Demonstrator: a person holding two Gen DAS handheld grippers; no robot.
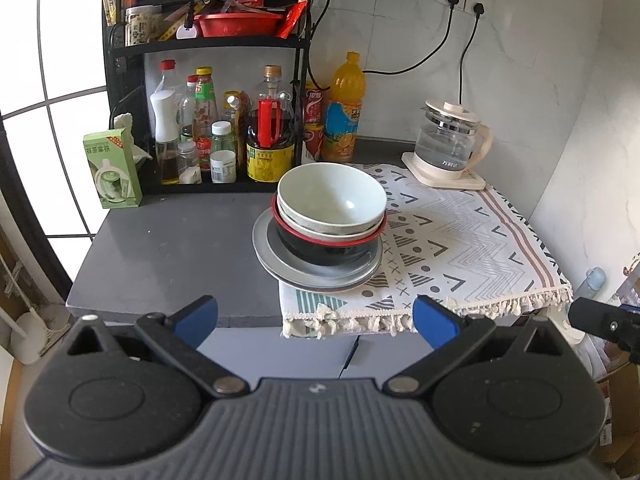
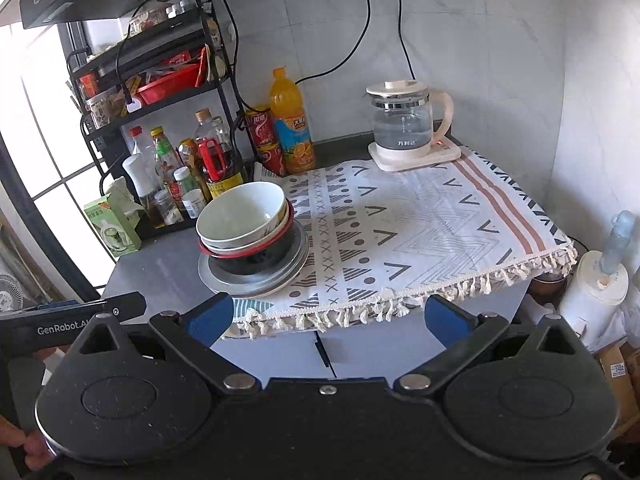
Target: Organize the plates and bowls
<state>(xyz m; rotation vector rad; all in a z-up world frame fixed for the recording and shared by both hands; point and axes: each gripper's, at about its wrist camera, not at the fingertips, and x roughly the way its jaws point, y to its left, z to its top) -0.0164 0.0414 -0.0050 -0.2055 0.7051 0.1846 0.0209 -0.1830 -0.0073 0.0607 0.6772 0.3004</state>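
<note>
A stack of dishes stands at the left edge of the patterned cloth (image 1: 460,240). Its top is a pale white bowl (image 1: 332,196) (image 2: 242,216), nested in a second white bowl (image 1: 320,229), which sits in a black bowl with a red rim (image 1: 320,250) (image 2: 256,258). Grey plates (image 1: 280,268) (image 2: 256,280) lie underneath. My left gripper (image 1: 316,322) is open and held off the counter's front edge, short of the stack, with nothing between its fingers. My right gripper (image 2: 328,320) is open too, in front of the cloth's fringe and to the right of the stack.
A black rack (image 1: 208,44) with sauce bottles (image 1: 224,128) stands behind the stack. Beside it are an orange juice bottle (image 1: 346,108), red cans (image 1: 314,120) and a green box (image 1: 112,168). A glass kettle (image 1: 452,140) sits on its base at the back right. Grey counter (image 1: 168,256) lies left.
</note>
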